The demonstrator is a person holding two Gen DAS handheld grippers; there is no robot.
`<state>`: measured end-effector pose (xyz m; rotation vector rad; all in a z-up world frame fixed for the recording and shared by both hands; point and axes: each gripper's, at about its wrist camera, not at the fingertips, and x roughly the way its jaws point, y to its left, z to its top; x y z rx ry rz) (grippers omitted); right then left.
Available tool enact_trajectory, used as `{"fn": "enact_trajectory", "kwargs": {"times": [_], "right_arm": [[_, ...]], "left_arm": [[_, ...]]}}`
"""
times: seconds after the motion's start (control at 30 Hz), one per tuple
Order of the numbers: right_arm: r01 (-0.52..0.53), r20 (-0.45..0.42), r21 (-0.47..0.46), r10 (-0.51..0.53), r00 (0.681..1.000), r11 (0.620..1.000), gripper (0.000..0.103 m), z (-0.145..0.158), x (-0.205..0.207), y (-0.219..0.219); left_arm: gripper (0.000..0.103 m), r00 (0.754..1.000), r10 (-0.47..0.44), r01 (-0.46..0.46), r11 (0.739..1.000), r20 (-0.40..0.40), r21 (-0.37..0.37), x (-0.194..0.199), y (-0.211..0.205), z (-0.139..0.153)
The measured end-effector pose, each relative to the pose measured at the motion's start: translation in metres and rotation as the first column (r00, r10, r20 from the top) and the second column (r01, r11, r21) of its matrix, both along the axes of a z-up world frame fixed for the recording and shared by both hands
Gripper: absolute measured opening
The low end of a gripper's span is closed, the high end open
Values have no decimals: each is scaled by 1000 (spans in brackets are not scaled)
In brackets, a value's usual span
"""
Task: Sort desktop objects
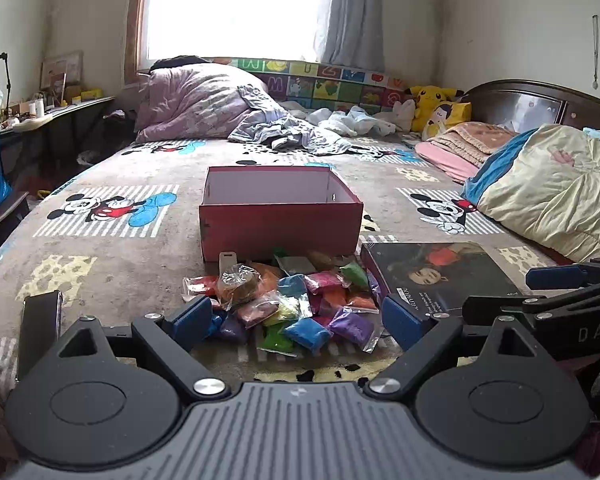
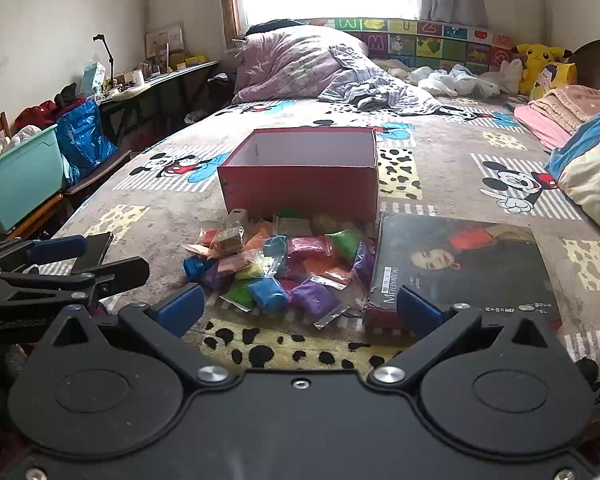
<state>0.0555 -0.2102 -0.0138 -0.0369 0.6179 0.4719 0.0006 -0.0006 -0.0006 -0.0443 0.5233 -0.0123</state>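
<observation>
A pile of small coloured clay packets point(image 1: 296, 304) lies on the bed in front of an open, empty red box point(image 1: 278, 210); both also show in the right wrist view, the packets point(image 2: 284, 272) and the box point(image 2: 304, 172). A dark box lid with a portrait point(image 1: 440, 272) lies to the right of the pile point(image 2: 460, 264). My left gripper point(image 1: 298, 320) is open and empty, just short of the pile. My right gripper point(image 2: 300, 312) is open and empty, near the pile's front edge. Each gripper shows at the side of the other's view.
A dark phone point(image 1: 40, 320) lies on the bed to the left. Pillows and a folded quilt point(image 1: 552, 188) sit at the right, clothes and a purple duvet point(image 1: 196, 100) at the far end. A teal bin point(image 2: 16, 176) and a desk stand left of the bed.
</observation>
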Motion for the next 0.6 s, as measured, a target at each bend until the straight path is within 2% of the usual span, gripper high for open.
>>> {"fn": "enact_trajectory", "kwargs": {"times": [0.6], "right_arm": [[-2, -13, -3, 2, 1000, 1000, 103, -5, 2, 3]], "left_arm": [[92, 1000, -7, 7, 1000, -5, -22, 5, -1, -5]]}}
